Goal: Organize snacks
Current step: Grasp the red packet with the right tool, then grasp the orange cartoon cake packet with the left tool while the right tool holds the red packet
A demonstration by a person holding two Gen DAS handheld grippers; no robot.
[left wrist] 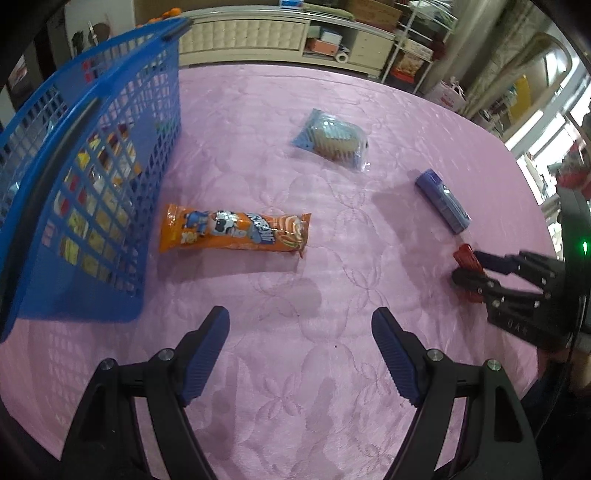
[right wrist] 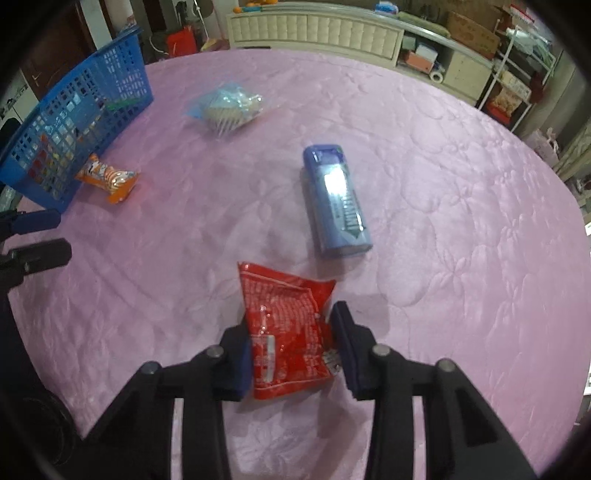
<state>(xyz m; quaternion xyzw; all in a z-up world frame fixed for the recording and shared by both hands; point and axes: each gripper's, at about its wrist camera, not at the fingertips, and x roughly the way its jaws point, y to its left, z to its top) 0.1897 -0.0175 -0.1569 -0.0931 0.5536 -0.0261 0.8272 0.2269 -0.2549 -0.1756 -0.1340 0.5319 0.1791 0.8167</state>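
Observation:
My right gripper [right wrist: 291, 332] is shut on a red snack packet [right wrist: 286, 328], its pads pressed on both sides; it also shows in the left wrist view [left wrist: 466, 256]. My left gripper [left wrist: 300, 325] is open and empty over the pink cloth, below the orange snack bar [left wrist: 236, 232]. A blue lattice basket [left wrist: 74, 177] with several snacks inside stands at the left. A clear bag of biscuits [left wrist: 334, 140] and a blue-purple tube pack [left wrist: 443, 201] lie on the cloth. In the right wrist view the tube pack [right wrist: 336, 201] lies just beyond the red packet.
The table is round with a pink quilted cloth [left wrist: 295, 369]. Its edge curves close on the right side [right wrist: 554, 258]. Shelves and a cream cabinet [left wrist: 258, 33] stand behind the table. The basket [right wrist: 81, 122] sits far left in the right wrist view.

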